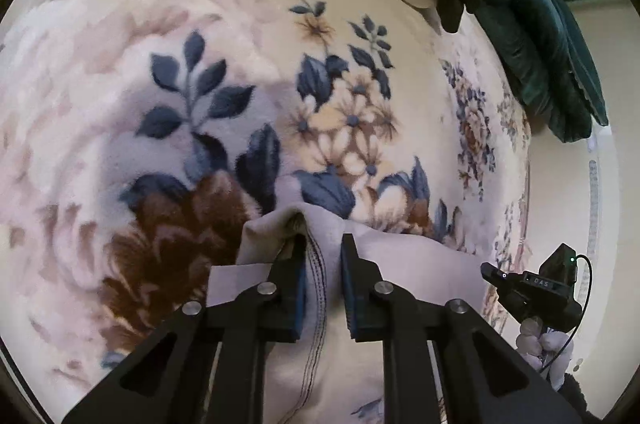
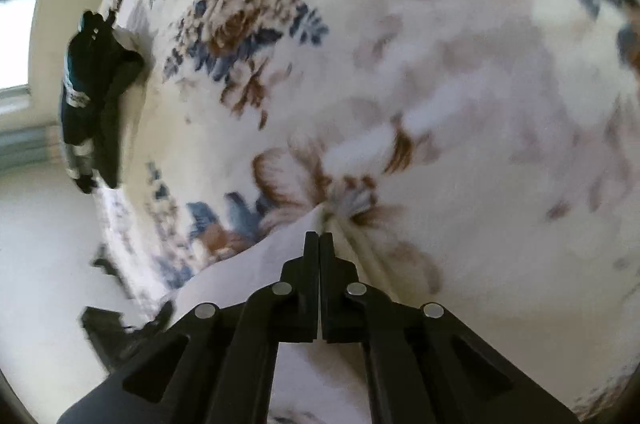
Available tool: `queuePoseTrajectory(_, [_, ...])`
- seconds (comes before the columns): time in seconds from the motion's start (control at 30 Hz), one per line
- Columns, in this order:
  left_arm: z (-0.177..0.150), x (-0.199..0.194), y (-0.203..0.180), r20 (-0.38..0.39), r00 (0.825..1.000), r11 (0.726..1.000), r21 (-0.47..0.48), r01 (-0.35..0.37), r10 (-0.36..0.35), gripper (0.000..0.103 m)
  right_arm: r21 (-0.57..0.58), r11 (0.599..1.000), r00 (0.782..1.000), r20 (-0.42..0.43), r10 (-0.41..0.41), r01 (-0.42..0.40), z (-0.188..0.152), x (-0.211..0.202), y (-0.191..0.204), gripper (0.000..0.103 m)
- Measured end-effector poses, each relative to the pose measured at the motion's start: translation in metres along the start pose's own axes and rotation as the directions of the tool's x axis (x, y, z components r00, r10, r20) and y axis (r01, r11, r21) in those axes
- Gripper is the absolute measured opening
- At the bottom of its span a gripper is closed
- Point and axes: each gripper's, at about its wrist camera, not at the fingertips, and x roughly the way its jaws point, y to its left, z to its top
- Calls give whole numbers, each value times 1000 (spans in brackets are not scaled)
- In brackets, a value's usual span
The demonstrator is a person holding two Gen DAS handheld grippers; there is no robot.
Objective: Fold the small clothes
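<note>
Left gripper (image 1: pixel 323 240) — jaws nearly closed, pinching a stitched fold of the pale garment (image 1: pixel 400 256) lying on the floral blanket (image 1: pixel 160 24). Right gripper (image 2: pixel 319 238) — jaws fully closed, clamping the garment's edge. Its body is showing "DAS".

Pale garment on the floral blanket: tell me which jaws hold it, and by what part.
Both hold the pale garment. The left gripper pinches a raised fold beside a stitched seam; the right gripper is clamped shut on an edge of the cloth.

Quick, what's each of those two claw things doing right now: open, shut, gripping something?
Left gripper: shut on a fold of the pale cloth.
Right gripper: shut on the edge of the same cloth.
</note>
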Motion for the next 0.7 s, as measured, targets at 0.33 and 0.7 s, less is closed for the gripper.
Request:
queuePoseTrajectory(0.33, [2,0,-1,1,1000,1000,-9,25,-25,13,232,957,970,-129,206,-172,-9,11,-21,44])
queuePoseTrajectory(0.7, [4,-17,29,-6,994,987,-118,108,-109,12,95,992,994,-73,86,-78,17,21,10,7])
